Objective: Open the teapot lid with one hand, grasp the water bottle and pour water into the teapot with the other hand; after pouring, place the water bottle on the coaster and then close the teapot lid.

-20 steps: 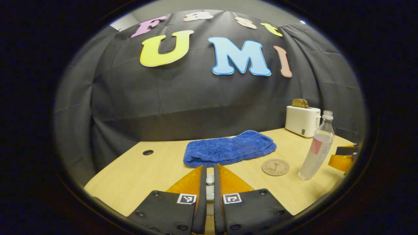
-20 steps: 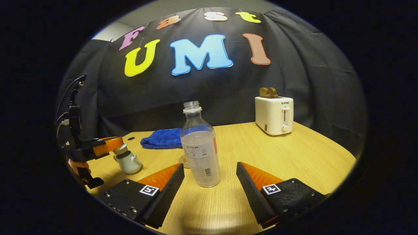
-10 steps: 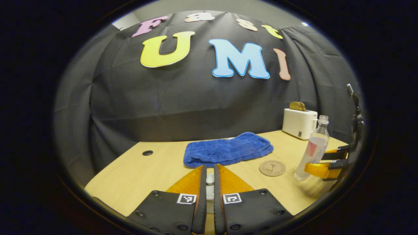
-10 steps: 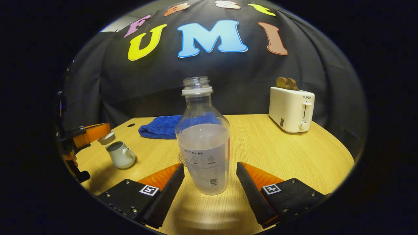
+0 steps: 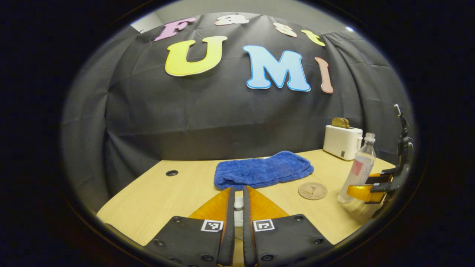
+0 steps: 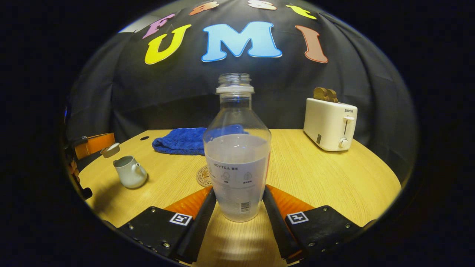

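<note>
In the right gripper view, the right gripper [image 6: 237, 207] has its two fingers pressed against the lower sides of the uncapped water bottle [image 6: 237, 163], which stands upright on the wooden table [image 6: 326, 178] with water reaching about half its height. The round coaster [image 6: 203, 177] lies on the table just behind the bottle, partly hidden by it.

To the left, the small grey teapot [image 6: 128, 173] stands open on the table, spout toward the bottle. Its lid [image 6: 110, 150] is held up and to the left of the pot by the left gripper [image 6: 100, 147], clear of the opening.

In the left gripper view, the left gripper's fingers [image 5: 228, 211] are close together with a pale knob, apparently the lid's, clamped between them. A folded blue towel [image 5: 264, 173] lies farther back on the table, and a white toaster [image 6: 329, 124] with bread in its slots stands at the back right. The same view shows the bottle at far right, with the other gripper around its base, close beside the coaster.
</note>
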`<state>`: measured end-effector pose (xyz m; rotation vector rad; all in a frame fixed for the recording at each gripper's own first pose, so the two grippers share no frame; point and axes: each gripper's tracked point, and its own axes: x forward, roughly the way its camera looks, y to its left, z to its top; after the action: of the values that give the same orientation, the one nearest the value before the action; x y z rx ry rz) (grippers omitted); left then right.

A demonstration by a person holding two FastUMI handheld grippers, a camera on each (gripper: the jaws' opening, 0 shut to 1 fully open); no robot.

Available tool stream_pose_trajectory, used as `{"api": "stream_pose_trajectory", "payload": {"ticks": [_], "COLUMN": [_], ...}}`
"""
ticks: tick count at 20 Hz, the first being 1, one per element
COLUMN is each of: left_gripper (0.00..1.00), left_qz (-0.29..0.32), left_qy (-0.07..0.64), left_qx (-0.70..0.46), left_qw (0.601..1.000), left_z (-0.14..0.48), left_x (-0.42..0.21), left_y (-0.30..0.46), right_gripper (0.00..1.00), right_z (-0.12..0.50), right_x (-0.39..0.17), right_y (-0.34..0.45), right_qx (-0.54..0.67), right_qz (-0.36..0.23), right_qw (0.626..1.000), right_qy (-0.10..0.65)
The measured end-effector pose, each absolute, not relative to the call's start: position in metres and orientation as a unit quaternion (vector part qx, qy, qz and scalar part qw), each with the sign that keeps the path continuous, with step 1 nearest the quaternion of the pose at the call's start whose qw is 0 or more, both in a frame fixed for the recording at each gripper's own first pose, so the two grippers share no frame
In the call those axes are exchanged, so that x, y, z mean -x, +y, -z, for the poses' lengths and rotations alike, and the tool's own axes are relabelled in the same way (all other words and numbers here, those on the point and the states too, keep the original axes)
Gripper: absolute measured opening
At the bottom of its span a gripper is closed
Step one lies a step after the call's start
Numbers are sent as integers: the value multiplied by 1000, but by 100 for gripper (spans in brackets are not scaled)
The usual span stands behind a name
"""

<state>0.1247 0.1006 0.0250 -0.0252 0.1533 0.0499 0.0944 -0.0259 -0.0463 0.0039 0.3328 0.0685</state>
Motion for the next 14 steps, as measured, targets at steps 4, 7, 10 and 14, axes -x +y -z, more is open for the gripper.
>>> {"api": "stream_pose_trajectory", "payload": {"ticks": [4, 7, 10, 14], "left_gripper": [17, 17, 16, 17], "left_qz": [-28, -31, -35, -39], "left_qy": [76, 76, 77, 79], "left_qx": [14, 17, 23, 29], "left_qw": [997, 996, 996, 996], "left_z": [-26, -25, -22, -18], "left_x": [-121, -118, -115, -112], "left_y": [108, 115, 122, 131], "right_gripper": [78, 78, 76, 72], "right_z": [29, 17, 16, 15], "right_x": [-100, -106, -110, -114], "right_y": [-23, -13, -1, 8], "right_qx": [52, 88, 99, 127], "right_qz": [-28, -34, -44, -48], "right_qw": [987, 985, 982, 978], "right_qy": [151, 143, 153, 156]}}
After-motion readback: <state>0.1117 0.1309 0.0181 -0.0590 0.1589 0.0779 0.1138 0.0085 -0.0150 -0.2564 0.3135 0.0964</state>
